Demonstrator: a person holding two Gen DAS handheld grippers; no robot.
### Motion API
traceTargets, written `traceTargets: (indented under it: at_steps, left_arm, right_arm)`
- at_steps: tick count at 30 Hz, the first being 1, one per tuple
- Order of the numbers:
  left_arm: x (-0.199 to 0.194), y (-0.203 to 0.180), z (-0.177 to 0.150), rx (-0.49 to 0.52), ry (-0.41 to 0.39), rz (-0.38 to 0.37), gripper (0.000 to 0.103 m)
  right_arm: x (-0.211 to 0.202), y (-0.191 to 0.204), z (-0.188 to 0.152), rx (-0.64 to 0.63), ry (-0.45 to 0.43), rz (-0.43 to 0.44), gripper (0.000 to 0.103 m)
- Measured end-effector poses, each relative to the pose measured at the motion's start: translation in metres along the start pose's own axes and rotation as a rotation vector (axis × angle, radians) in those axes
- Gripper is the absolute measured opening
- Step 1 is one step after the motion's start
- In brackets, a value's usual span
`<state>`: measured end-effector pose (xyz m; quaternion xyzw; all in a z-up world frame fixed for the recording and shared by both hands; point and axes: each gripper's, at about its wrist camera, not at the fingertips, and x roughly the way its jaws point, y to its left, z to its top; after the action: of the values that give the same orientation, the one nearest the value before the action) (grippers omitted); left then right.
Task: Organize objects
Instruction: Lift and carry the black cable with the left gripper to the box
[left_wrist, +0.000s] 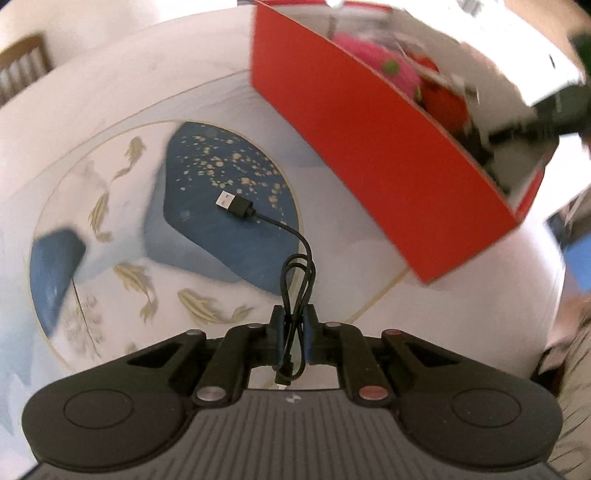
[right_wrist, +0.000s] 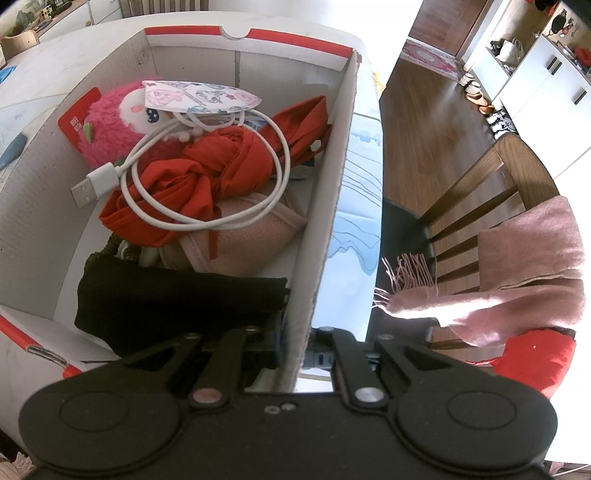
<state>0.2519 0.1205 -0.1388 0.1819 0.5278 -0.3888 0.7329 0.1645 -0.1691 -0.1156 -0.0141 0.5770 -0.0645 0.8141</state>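
A black USB cable trails from my left gripper, which is shut on its folded loop; the plug end lies on the blue patch of the tablecloth. The red cardboard box stands up and to the right of it. My right gripper is shut on the box's right wall, one jaw inside and one outside. Inside the box lie a white cable, a red cloth, a pink plush toy, a printed mask, a pink fabric piece and a black pouch.
A wooden chair with a pink scarf draped on it stands right of the table edge. Another chair shows at the far left. A sleeve is at the right border. White cabinets line the far wall.
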Motion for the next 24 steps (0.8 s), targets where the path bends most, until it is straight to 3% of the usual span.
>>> traceTargets:
  at_steps: [3,11,24]
  left_arm:
    - [-0.01,0.002,0.0,-0.079,-0.052,-0.029,0.008]
    - [-0.042,-0.003,0.014,-0.144,-0.168,-0.038,0.008]
    - [-0.081,-0.038,0.068,-0.058,-0.296,-0.074,0.008]
  right_arm:
    - [0.0,0.0,0.0,-0.002,0.0,0.0,0.007]
    - [0.0,-0.001,0.0,-0.003,-0.005,0.007,0.006]
    - [-0.003,0.002,-0.002,-0.011,-0.016,0.024,0.006]
